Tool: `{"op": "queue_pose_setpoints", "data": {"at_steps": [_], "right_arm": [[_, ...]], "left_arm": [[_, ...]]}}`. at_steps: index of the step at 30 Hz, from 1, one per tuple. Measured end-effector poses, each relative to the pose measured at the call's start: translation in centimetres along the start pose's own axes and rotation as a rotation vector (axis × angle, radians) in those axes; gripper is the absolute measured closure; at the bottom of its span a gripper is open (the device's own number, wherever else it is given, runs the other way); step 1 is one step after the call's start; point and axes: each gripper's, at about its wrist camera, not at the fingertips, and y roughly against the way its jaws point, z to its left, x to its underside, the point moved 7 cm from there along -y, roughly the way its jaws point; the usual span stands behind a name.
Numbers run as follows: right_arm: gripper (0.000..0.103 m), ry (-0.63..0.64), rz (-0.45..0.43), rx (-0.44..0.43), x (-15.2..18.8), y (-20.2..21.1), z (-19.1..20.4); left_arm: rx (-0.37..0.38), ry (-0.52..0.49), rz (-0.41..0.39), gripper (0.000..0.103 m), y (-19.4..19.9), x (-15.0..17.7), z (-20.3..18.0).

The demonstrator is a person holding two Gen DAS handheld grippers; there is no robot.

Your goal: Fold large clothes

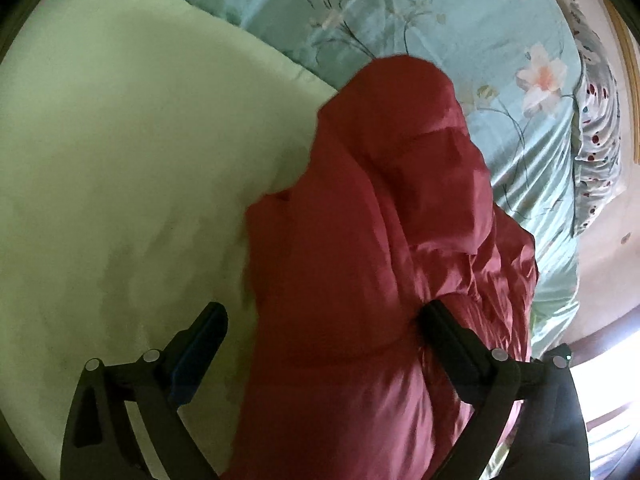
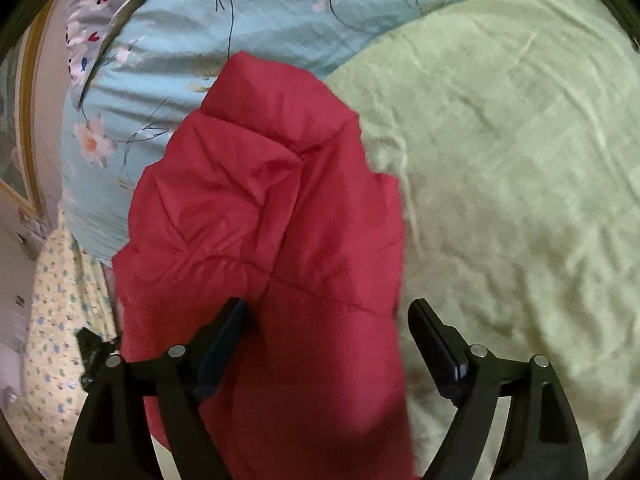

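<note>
A red puffer jacket [image 1: 360, 260] is being seen bunched in a long, quilted heap on a bed, lying across the boundary between a pale green blanket [image 1: 120, 180] and a light blue floral sheet [image 1: 420, 20]. In the left wrist view the blanket is lying to the left of the jacket and the sheet beyond and to the right of it; in the right wrist view the jacket [image 2: 272, 220] is being shown with the blanket [image 2: 520, 160] on its right and the sheet [image 2: 260, 12] above and to its left. A patterned pillow [image 1: 596, 128] is being shown at the far edge of the sheet, and a yellow flowered cloth [image 2: 56, 320] is hanging at the bed's side in the right wrist view.

The left gripper [image 1: 324, 316] is being held just above the jacket, pointed along its length, with its jaws spread wide; one finger is over the blanket and the other is pressing against the red fabric. The right gripper [image 2: 328, 312] is being held likewise over the near end of the jacket, jaws standing wide apart, the left finger against the fabric and the right one over the blanket. Nothing is being clamped by either pair of jaws.
</note>
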Motion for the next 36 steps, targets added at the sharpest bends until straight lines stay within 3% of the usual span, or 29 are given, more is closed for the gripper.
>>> {"op": "queue_pose_setpoints", "data": {"at_steps": [3,4,7,13,15,22,36], "right_arm": [[0.017,-0.008,0.014,-0.022,0.1,-1.0,0.4],[0.017,-0.009,0.021,-0.022,0.2,-1.3,0.6],[0.021,-0.004,0.037,-0.006,0.4,-2.1,0.9],[0.057,0.061,0.045,0.025,0.8,-1.4,2.8],[0.066,0.076,0.037,0.032,1.0,-0.5,3.5],[0.072,0.095,0.009,-0.003,2.5,3.5,5.6],[0.073,0.100,0.032,-0.050,14.3,11.8,6.4]], "left_arm": [[-0.007,-0.014,0.021,0.007,-1.1,-0.1,-0.6],[-0.005,-0.024,0.023,0.019,-1.3,-0.2,-0.9],[-0.030,-0.072,0.020,0.037,-1.6,0.0,-1.8],[-0.068,-0.134,-0.012,0.057,-0.2,0.2,-3.5],[-0.064,-0.148,-0.028,0.060,0.9,0.3,-4.1],[-0.029,-0.198,-0.060,0.064,5.4,2.1,-6.1],[0.006,-0.221,-0.040,0.064,16.2,14.0,-3.6]]}}
